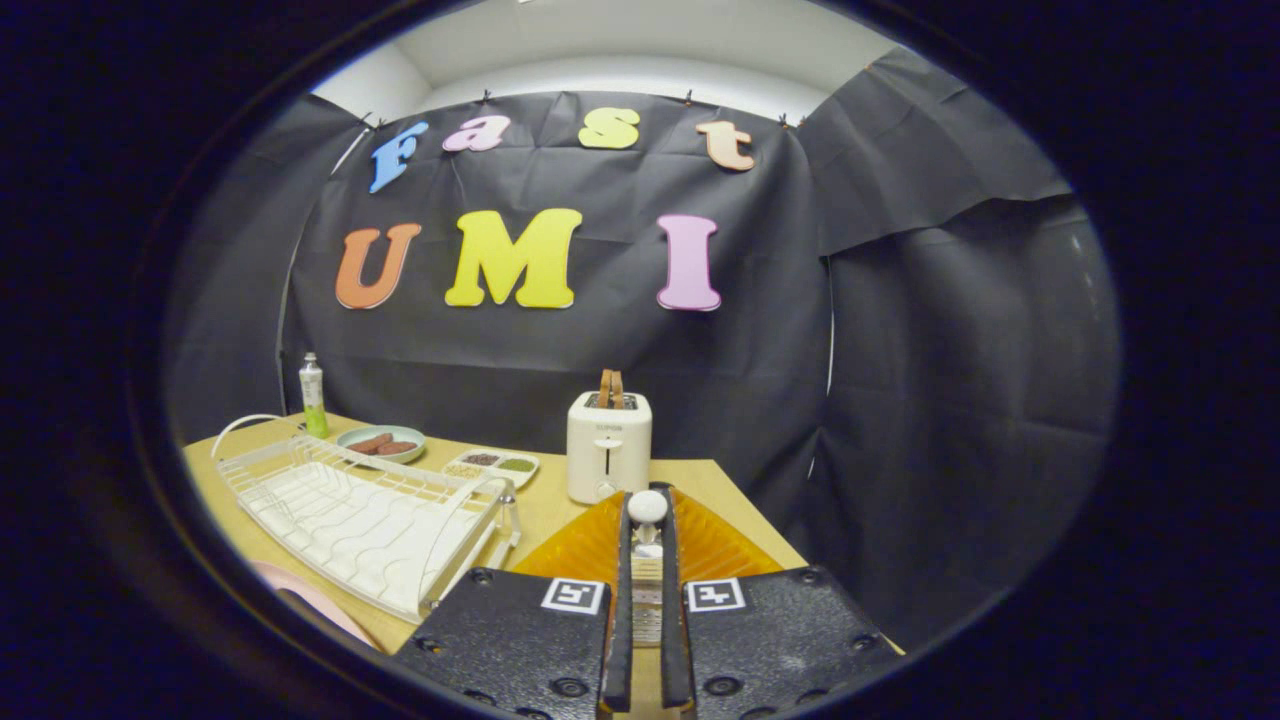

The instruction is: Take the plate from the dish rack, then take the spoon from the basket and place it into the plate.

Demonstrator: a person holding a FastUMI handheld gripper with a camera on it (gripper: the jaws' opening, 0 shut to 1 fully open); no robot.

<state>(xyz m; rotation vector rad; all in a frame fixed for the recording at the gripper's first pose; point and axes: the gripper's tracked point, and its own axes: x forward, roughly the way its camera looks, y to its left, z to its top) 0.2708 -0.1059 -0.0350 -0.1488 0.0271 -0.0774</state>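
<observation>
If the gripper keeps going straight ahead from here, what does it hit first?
Probably the white toaster. The gripper is shut on the spoon over the orange plate, and the toaster stands just beyond; depth is uncertain.

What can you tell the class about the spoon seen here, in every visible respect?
The spoon looks white and smooth, perhaps ceramic or plastic. Its rounded end pokes up just past the fingertips of the gripper, whose two fingers stand close together on either side of its handle, apparently clamping it. The rest of the handle is mostly hidden between them. It hangs above the orange plate on the table.
</observation>
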